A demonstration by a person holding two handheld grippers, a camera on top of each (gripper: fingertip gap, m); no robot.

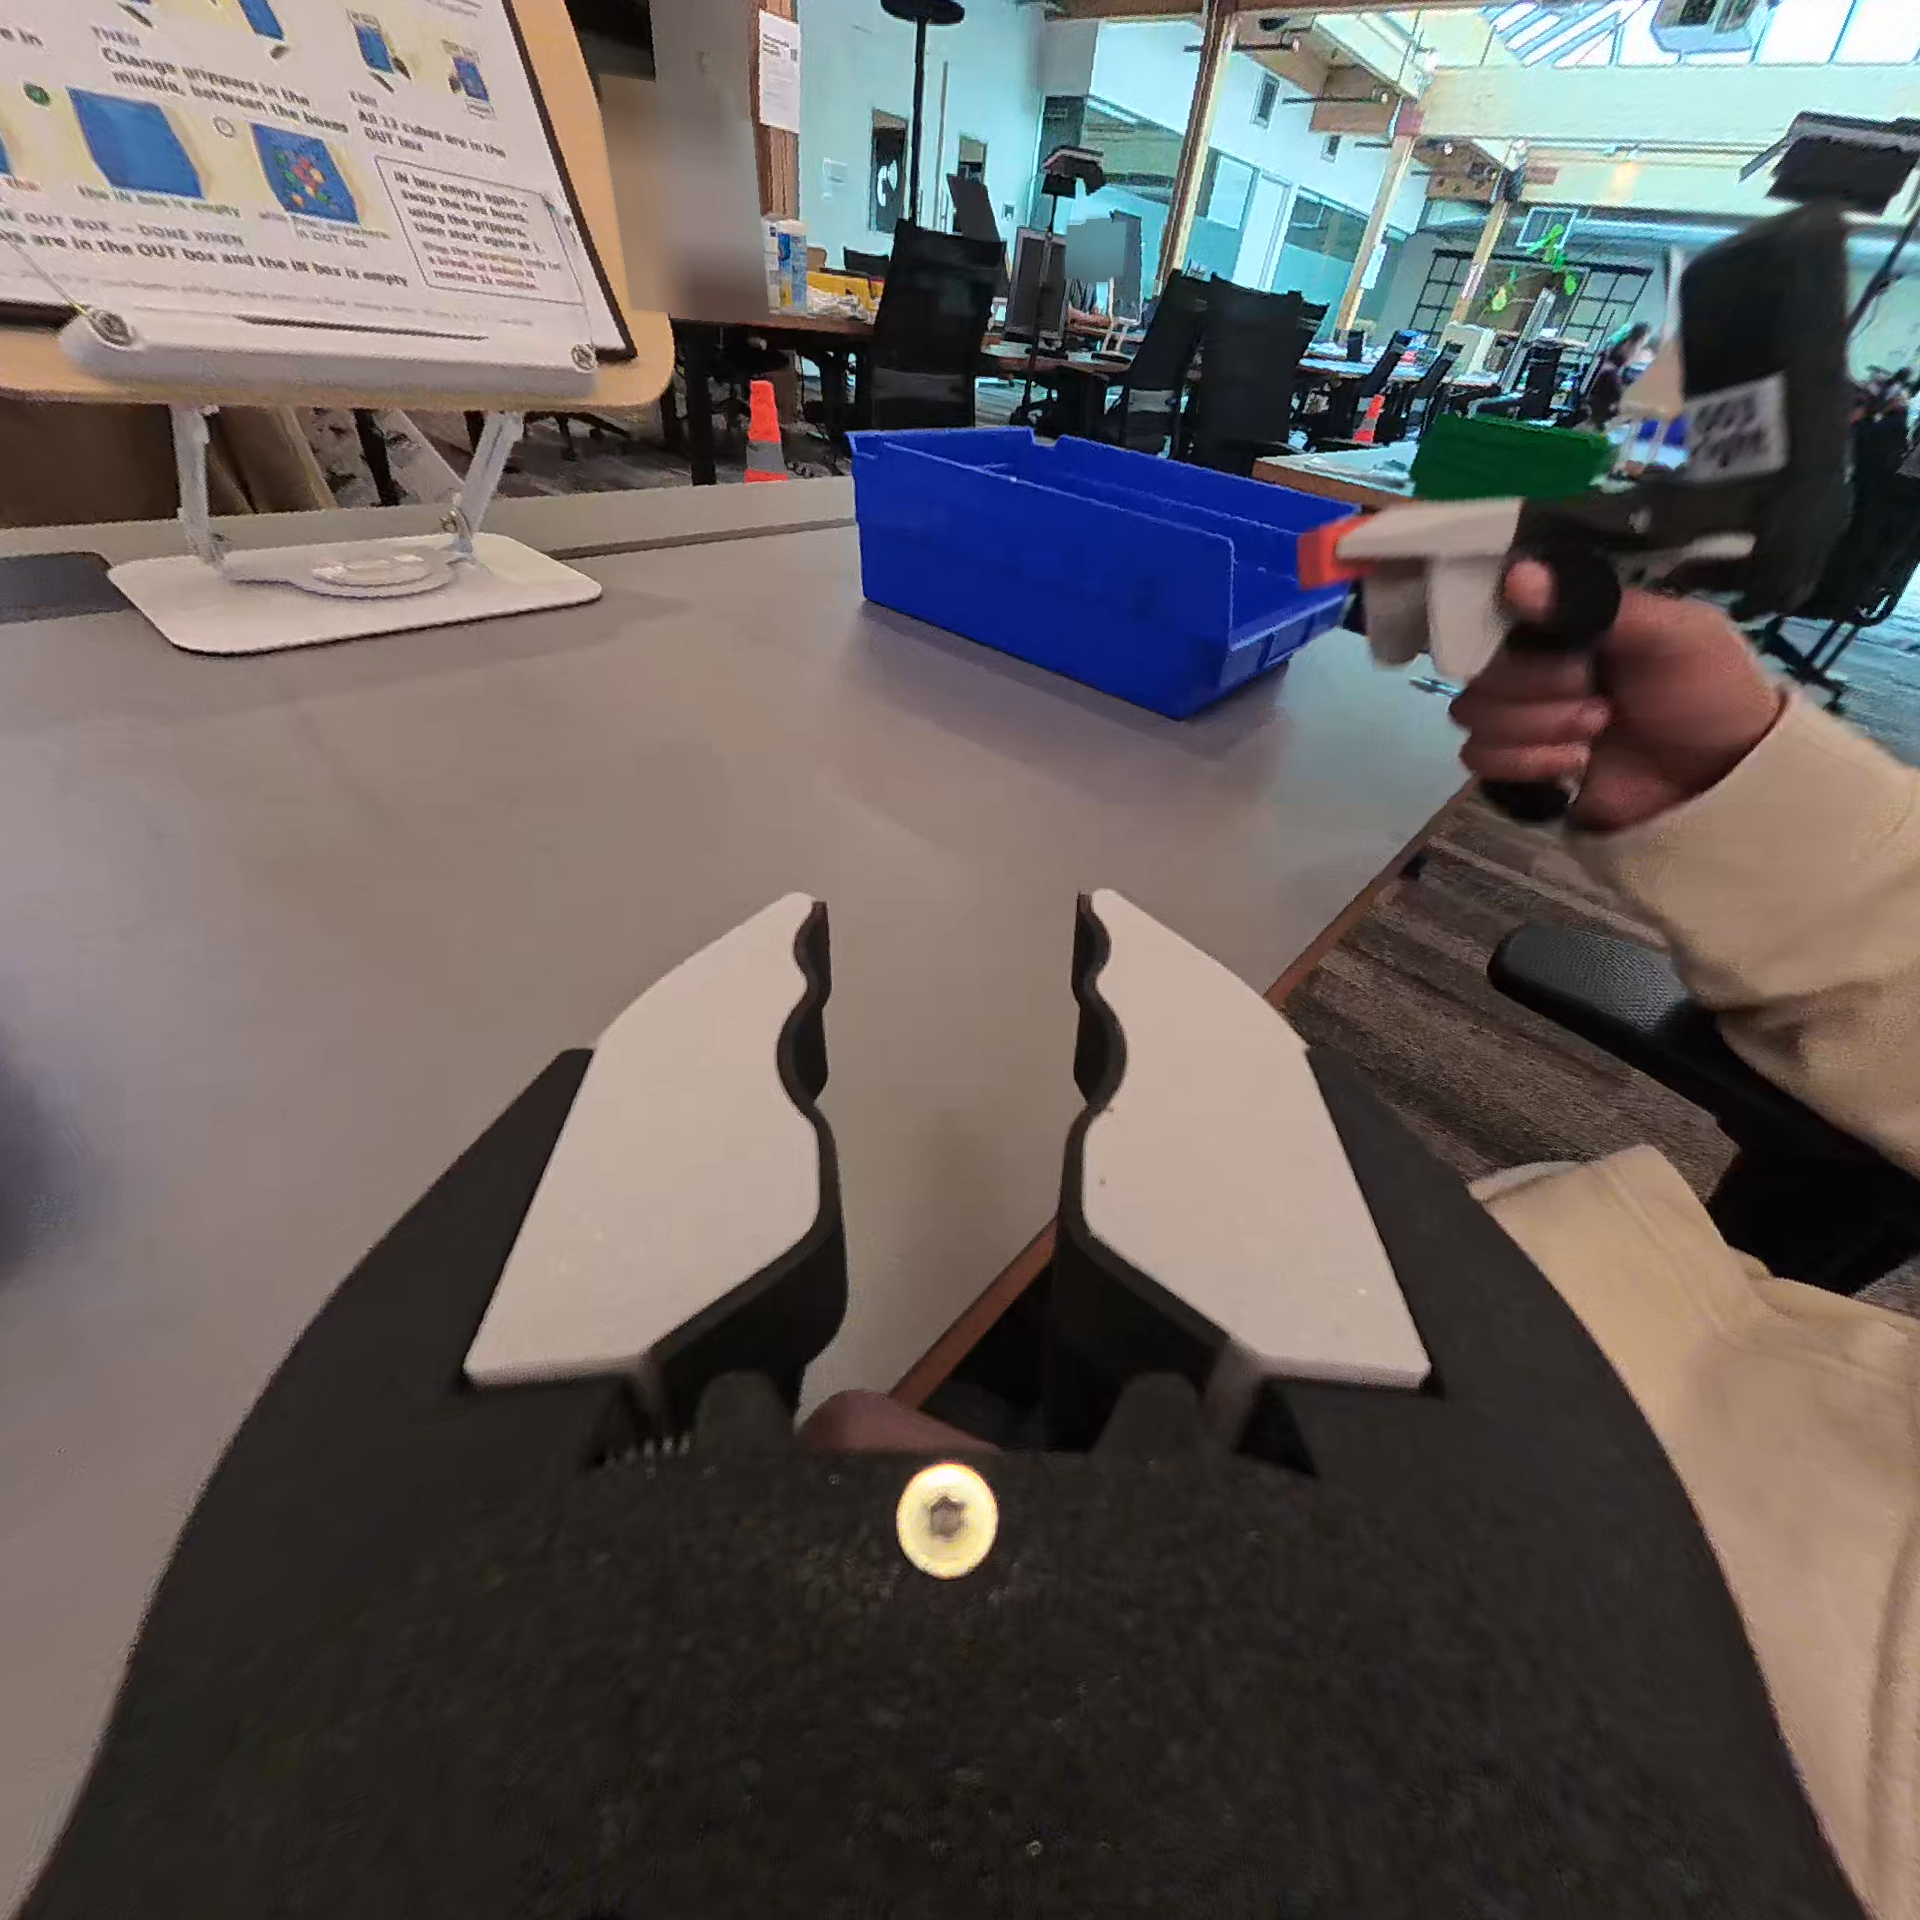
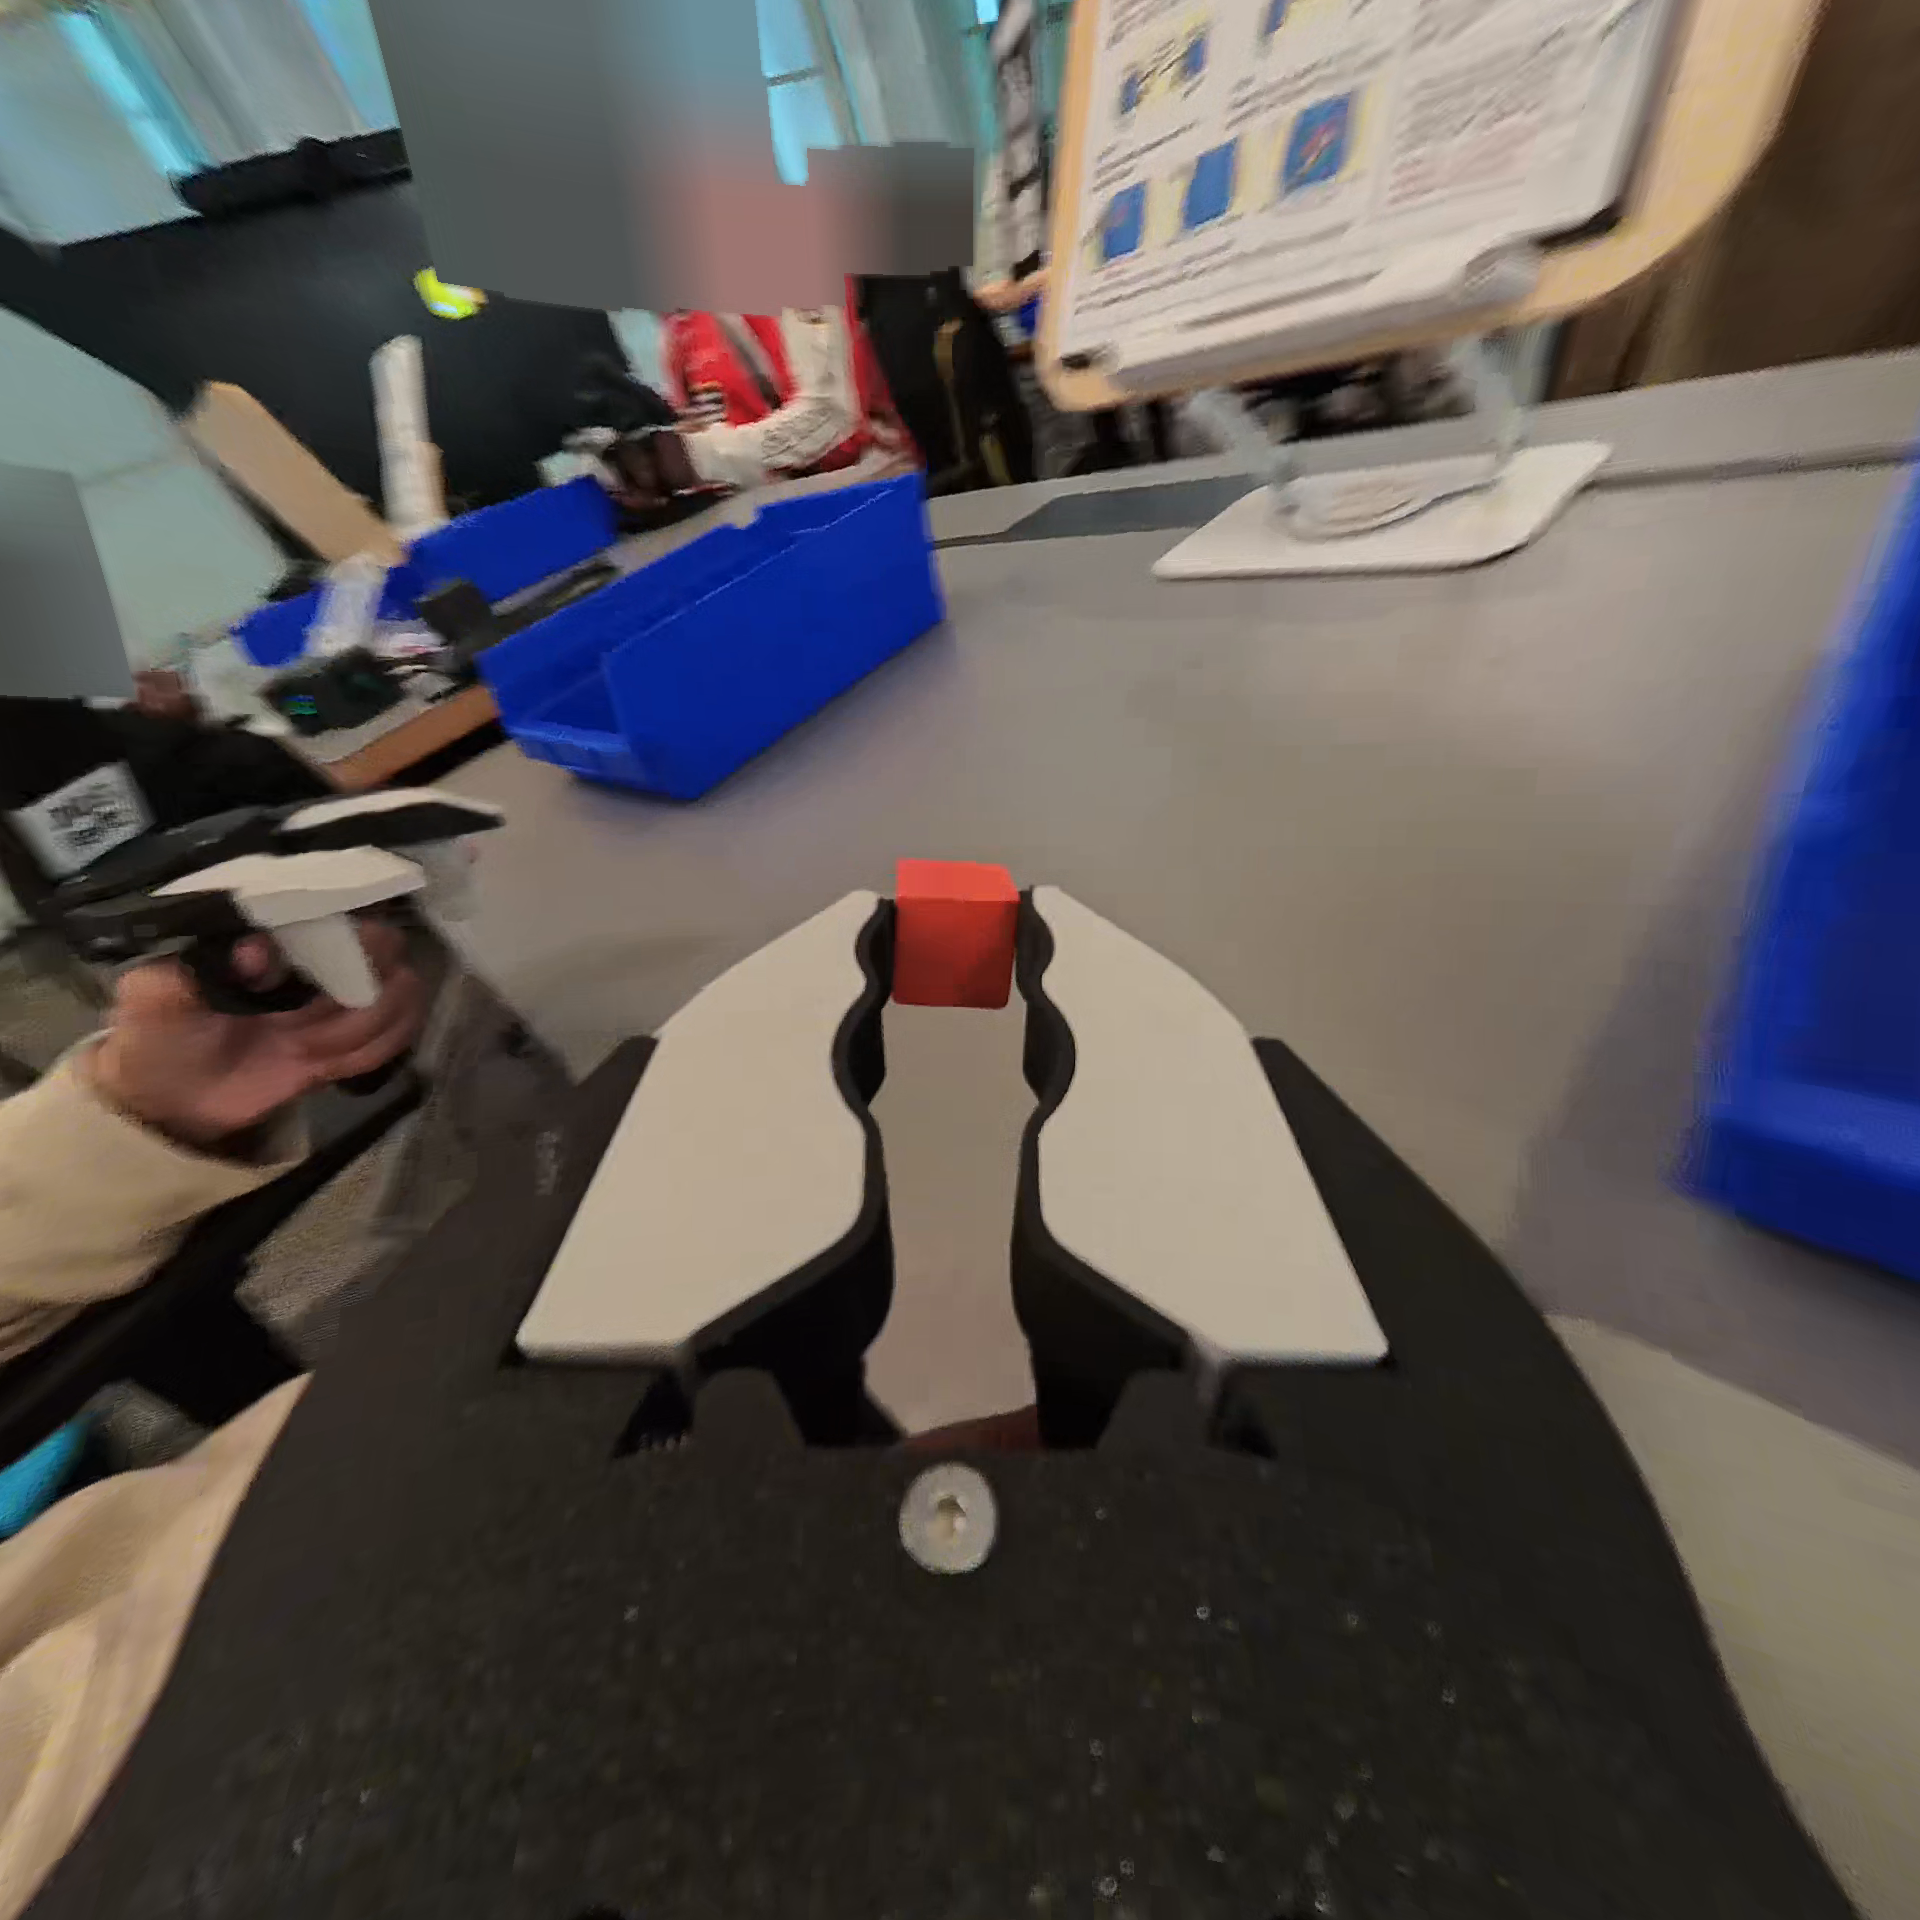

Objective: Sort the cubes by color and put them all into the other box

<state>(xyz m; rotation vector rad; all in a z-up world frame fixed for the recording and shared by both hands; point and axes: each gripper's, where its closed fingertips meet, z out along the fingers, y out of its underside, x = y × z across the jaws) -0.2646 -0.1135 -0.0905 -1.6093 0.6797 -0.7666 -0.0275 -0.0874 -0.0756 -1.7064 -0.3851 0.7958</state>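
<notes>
My right gripper [image 2: 954, 920] is shut on a red cube [image 2: 954, 940], held at the fingertips above the grey table [image 2: 1299, 831]. The left wrist view shows it [image 1: 1351, 542] with the red cube [image 1: 1315, 554] by the near right corner of a blue box [image 1: 1081, 561]. That box's contents are hidden. My left gripper [image 1: 951, 925] is open and empty, low over the table's front edge. It also shows in the right wrist view [image 2: 452, 847], far left. A second blue box [image 2: 727, 634] stands at the table's left. Another blue box [image 2: 1829, 935] is close on the right.
An instruction sheet on a white stand [image 1: 353, 582] sits at the back of the table and also shows in the right wrist view [image 2: 1382, 509]. The table edge [image 1: 1351, 914] falls off to a chair armrest [image 1: 1600, 987]. Other desks, chairs and people lie beyond. Across from one pair of fingers to the other is roughly 25 cm.
</notes>
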